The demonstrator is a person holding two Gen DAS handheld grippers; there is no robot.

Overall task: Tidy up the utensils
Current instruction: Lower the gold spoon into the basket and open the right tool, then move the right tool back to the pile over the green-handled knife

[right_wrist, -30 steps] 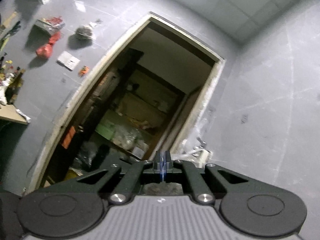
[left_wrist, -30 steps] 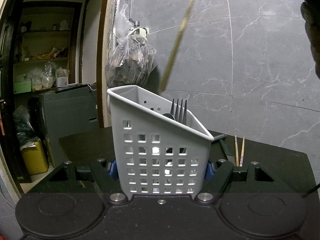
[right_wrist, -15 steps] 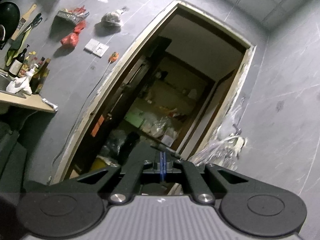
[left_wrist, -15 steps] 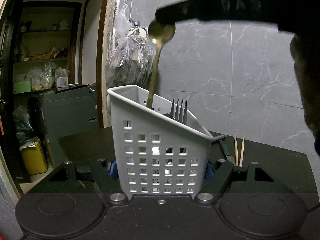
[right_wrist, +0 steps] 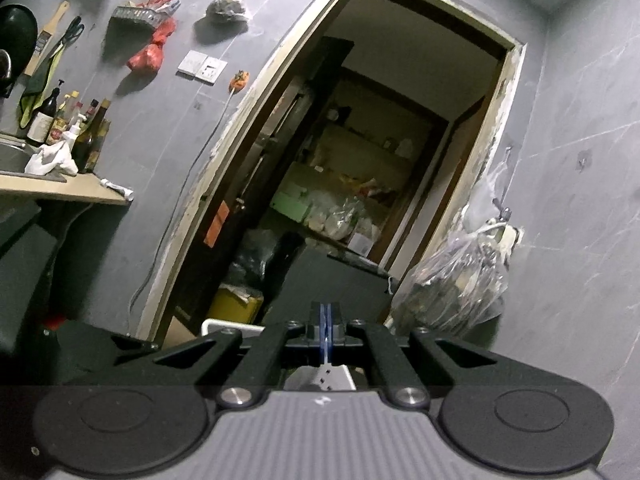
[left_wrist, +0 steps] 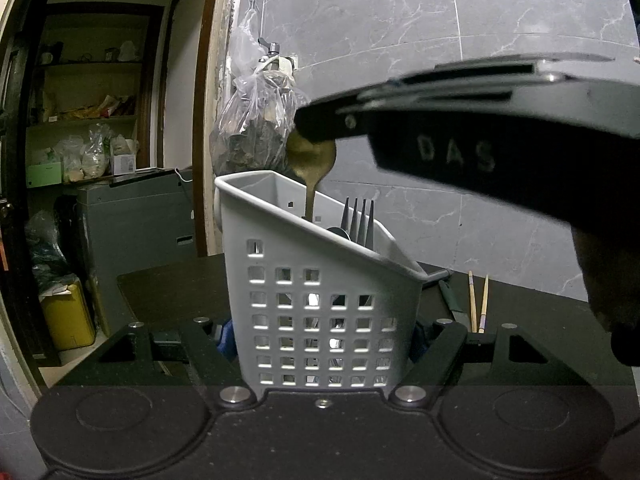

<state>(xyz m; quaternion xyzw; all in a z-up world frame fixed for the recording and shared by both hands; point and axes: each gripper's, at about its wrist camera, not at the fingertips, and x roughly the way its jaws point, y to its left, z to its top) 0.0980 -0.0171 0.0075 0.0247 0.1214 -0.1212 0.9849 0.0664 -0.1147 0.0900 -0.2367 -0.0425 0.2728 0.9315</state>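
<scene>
While the left claw [left_wrist: 320,332] clamps the white perforated utensil caddy [left_wrist: 320,304] across its lower walls, the right claw [left_wrist: 316,126] pinches the bowl of a brass-coloured spoon [left_wrist: 312,160], handle hanging down inside the caddy's tall back section. Right wrist view agrees: blue pads [right_wrist: 327,320] pressed together, no visible gap, caddy rim [right_wrist: 224,325] just below. Spoon looks like thin stiff metal, light, smooth; I judge a pinch on the curved bowl is slip-prone and lets it pivot, the neck would be steadier. Caddy is light thin plastic, likely flexes and tips if knocked, so the low two-sided hold is right. Steel fork [left_wrist: 360,220] stands tines-up in the lower front part, with a second spoon bowl beside it: avoid snagging. A pair of chopsticks [left_wrist: 478,300] and a dark-handled utensil [left_wrist: 452,300] lie on the black counter [left_wrist: 540,312] behind, near the caddy; chopsticks are thin, light, prone to roll, best gripped mid-length.
</scene>
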